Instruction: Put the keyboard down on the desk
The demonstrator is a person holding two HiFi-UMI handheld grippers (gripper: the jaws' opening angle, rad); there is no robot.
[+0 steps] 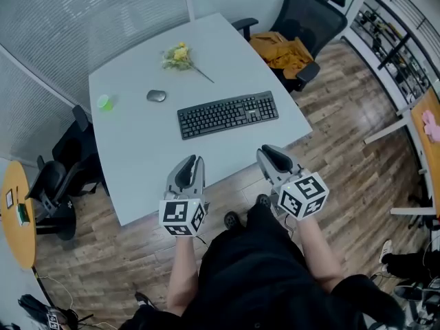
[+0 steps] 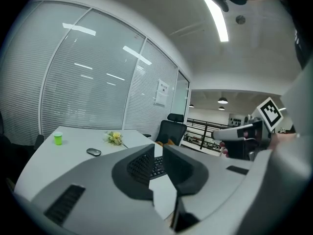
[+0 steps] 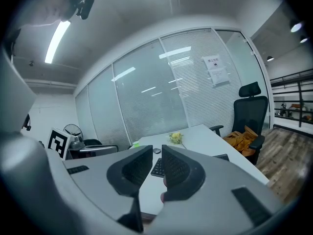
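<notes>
Keyboard [image 1: 228, 114] lies flat on the surface [image 1: 151, 150], mid-way across, long side approx parallel to the near edge, nothing on top of it. That's the end state the task asks for; whether the task put it there can't be told from one moment. L claw [image 1: 198, 159] and R claw [image 1: 265, 151] are both held low in front of the person, at or just off the near edge, well short of the keyboard and pointing twd it. Each gripper view shows the jaws pressed nearly together w/ only a thin slit, nothing pinched; the keyboard shows far off through the slit. Mouse [image 1: 156, 95] sits just L of the keyboard, green cup [image 1: 104, 102] further L, flowers [image 1: 179, 55] behind, all apart from it. Judgement: the scene fits two stages, either keyboard set down and claws drawn back, or keyboard resting there ahead of a lift-and-replace. No way to pick btw them, so no specific move to call. Any handling would need both claws spread wide enough for the keyboard's thin edges and a level, two-ended hold, since it's long and flat and would tip from one end.
</notes>
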